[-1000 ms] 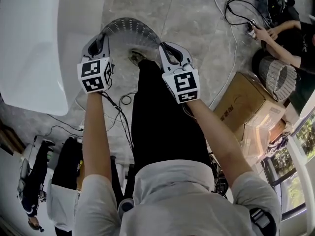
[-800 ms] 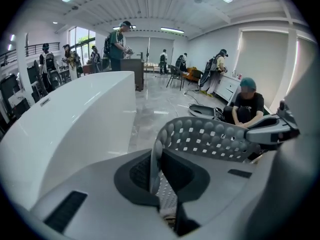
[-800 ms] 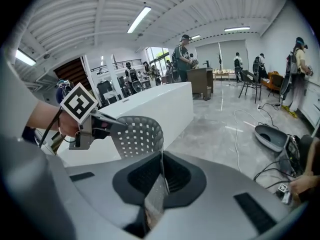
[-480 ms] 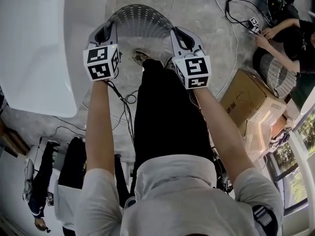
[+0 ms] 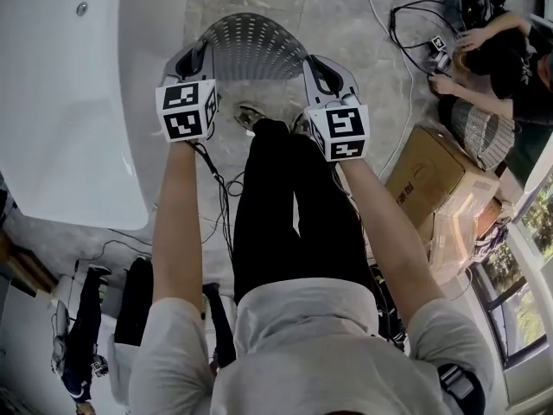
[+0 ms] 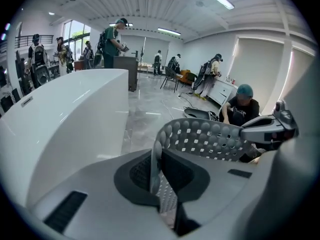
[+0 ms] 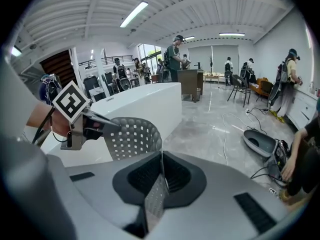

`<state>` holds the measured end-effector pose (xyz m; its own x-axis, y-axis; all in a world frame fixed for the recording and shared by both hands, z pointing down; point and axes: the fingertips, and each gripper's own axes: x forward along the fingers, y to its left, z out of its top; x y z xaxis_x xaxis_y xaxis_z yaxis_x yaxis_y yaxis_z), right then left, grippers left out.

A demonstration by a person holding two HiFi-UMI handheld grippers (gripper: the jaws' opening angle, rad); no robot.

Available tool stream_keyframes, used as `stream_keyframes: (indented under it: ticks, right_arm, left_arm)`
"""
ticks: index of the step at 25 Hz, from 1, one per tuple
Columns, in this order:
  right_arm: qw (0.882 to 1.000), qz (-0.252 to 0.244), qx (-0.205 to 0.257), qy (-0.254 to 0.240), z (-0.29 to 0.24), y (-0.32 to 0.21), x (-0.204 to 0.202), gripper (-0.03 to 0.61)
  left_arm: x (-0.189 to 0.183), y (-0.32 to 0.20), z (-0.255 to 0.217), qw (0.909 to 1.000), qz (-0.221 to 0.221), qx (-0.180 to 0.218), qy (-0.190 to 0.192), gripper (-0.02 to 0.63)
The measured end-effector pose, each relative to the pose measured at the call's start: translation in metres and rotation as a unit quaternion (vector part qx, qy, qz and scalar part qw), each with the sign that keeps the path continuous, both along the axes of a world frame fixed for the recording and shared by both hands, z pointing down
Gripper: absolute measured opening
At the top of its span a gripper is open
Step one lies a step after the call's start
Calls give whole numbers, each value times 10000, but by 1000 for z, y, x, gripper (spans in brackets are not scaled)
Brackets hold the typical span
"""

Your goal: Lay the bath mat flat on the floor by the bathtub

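Note:
The bath mat (image 5: 251, 46) is grey rubber with rows of holes. It hangs in an arch between my two grippers, above the marble floor beside the white bathtub (image 5: 69, 102). My left gripper (image 5: 197, 59) is shut on the mat's left edge, next to the tub's rim. At the mat's right edge, my right gripper (image 5: 315, 66) is shut on it too. In the left gripper view the mat (image 6: 210, 139) curves away from the jaws (image 6: 156, 184) towards the other gripper. The right gripper view shows the mat (image 7: 132, 136) pinched edge-on between its jaws (image 7: 159, 184).
The wearer's black-trousered legs (image 5: 285, 206) and shoes stand just behind the mat. Cables (image 5: 220, 180) trail on the floor by the tub. A cardboard box (image 5: 432, 180) and a woven basket (image 5: 484, 132) sit at the right, with a seated person (image 5: 501, 59) beyond.
Both grippers have carried the mat forward, away from the body and along the tub. The mat now arches wider, ahead of the shoes.

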<state>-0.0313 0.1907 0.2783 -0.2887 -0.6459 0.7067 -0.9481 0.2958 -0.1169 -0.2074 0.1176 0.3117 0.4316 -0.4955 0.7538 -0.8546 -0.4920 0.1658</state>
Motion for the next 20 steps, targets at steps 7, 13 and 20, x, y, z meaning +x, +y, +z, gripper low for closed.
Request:
stream_keyframes:
  ticks: [7, 13, 20]
  right_arm:
    - [9994, 360, 9, -17, 15, -29, 15, 23]
    - [9995, 318, -23, 19, 35, -66, 42, 23]
    - [9995, -117, -305, 10, 72, -126, 63, 23]
  left_arm:
    - [14, -31, 15, 9999, 22, 32, 94, 29]
    - [43, -69, 32, 10000, -15, 73, -3, 29]
    - [59, -110, 64, 9987, -425, -96, -246, 29]
